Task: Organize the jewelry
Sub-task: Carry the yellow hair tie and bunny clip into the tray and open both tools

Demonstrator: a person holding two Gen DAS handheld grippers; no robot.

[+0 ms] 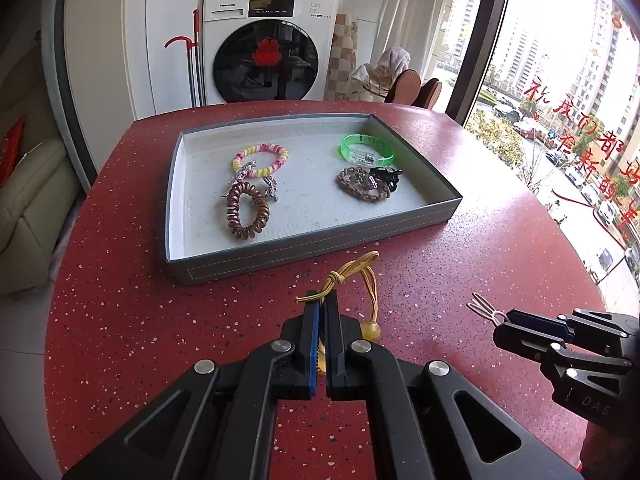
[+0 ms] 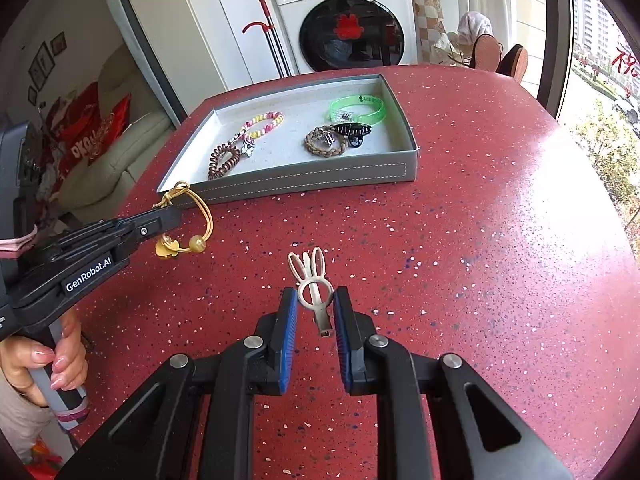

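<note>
The left gripper (image 1: 323,300) has its jaws pressed nearly together on the knot of a mustard-yellow elastic hair tie with a round amber bead (image 1: 370,280), which hangs from the fingertips just in front of the near wall of the shallow grey stitched tray with a white lining (image 1: 312,246). The right gripper (image 2: 316,304) has its jaws set apart on either side of a pale metal rabbit-ear hair clip (image 2: 314,280); whether the pads touch it cannot be told. Inside the tray, 1 brown spiral hair coil (image 1: 245,216) and 1 pink-and-yellow spiral coil (image 1: 260,159) lie at the left with a silvery piece between them, while a translucent green wristband (image 1: 366,148), a tan braided bracelet (image 1: 362,185) and a black claw clip (image 1: 385,176) lie at the right. All stands on a red speckled round table (image 1: 500,240).
</note>
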